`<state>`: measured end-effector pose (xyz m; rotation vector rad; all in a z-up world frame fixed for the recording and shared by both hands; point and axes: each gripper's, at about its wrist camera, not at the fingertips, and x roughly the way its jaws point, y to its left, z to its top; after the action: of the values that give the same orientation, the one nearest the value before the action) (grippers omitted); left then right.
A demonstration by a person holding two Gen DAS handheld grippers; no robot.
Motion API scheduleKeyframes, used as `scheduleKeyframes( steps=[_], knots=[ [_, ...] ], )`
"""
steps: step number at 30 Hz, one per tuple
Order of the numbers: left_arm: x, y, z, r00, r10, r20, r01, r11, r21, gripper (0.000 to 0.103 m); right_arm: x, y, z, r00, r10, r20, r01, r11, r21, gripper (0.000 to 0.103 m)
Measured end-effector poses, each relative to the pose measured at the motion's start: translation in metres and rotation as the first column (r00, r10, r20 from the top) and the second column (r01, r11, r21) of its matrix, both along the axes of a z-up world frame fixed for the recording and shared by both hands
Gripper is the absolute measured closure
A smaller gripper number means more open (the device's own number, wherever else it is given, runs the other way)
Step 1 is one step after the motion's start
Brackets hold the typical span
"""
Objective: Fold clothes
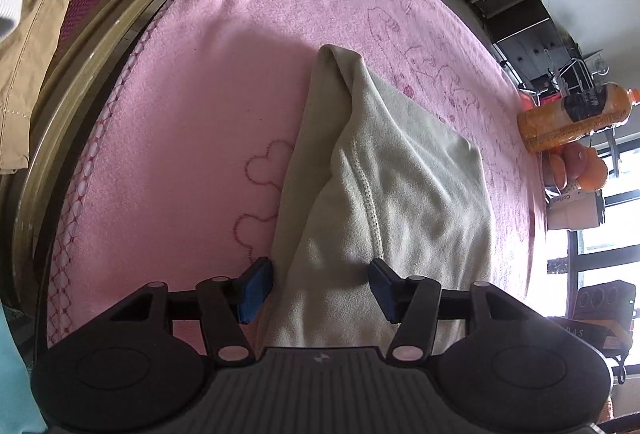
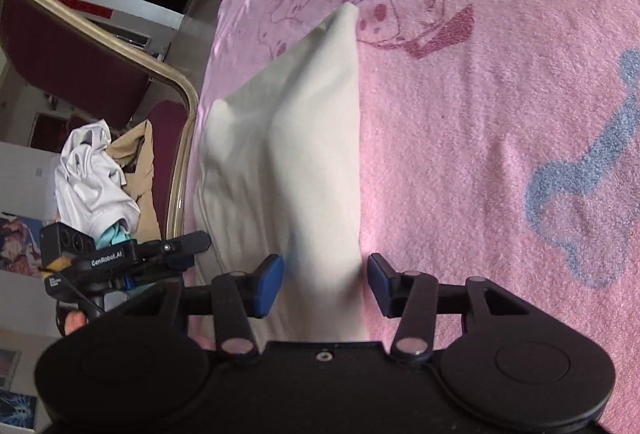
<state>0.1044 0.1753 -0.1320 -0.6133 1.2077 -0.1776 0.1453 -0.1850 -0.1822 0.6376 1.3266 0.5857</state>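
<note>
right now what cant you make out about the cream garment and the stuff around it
- Cream garment: its near end runs under the left gripper body in the left wrist view, and under the right gripper in the right wrist view.
- Garment type: folded over, so it cannot be told.
- Clothes on the chair: heaped and partly cut off by the left gripper's camera, so the count is unclear.
- Bottle label: too blurred to read.

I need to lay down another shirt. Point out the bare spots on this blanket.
Bare patches of the pink fleece blanket: the stretch beside the cream folded garment toward the blue bone print, and beyond its far tip. Crowded: the corner holding the orange drink bottle.
</note>
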Motion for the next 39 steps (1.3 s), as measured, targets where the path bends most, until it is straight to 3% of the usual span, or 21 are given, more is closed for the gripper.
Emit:
scheduleKeyframes(
  steps=[14, 25, 39],
  knots=[
    [-0.001, -0.002, 0.001, 1.0, 0.006, 0.003, -0.006, 1.0, 0.009, 0.049, -0.001, -0.001, 0.001, 1.0, 0.016, 0.01, -0.016, 1.0, -0.018, 0.056],
    [-0.002, -0.005, 0.002, 1.0, 0.002, 0.009, -0.002, 1.0, 0.025, 0.049, -0.01, 0.013, 0.011, 0.996, 0.047, 0.079, -0.037, 0.992, -0.12, 0.057],
    [-0.003, -0.005, 0.003, 1.0, -0.006, 0.014, 0.005, 0.999, 0.043, 0.048, -0.015, 0.02, 0.014, 0.994, 0.042, 0.105, -0.024, 0.986, -0.168, 0.053]
  ],
)
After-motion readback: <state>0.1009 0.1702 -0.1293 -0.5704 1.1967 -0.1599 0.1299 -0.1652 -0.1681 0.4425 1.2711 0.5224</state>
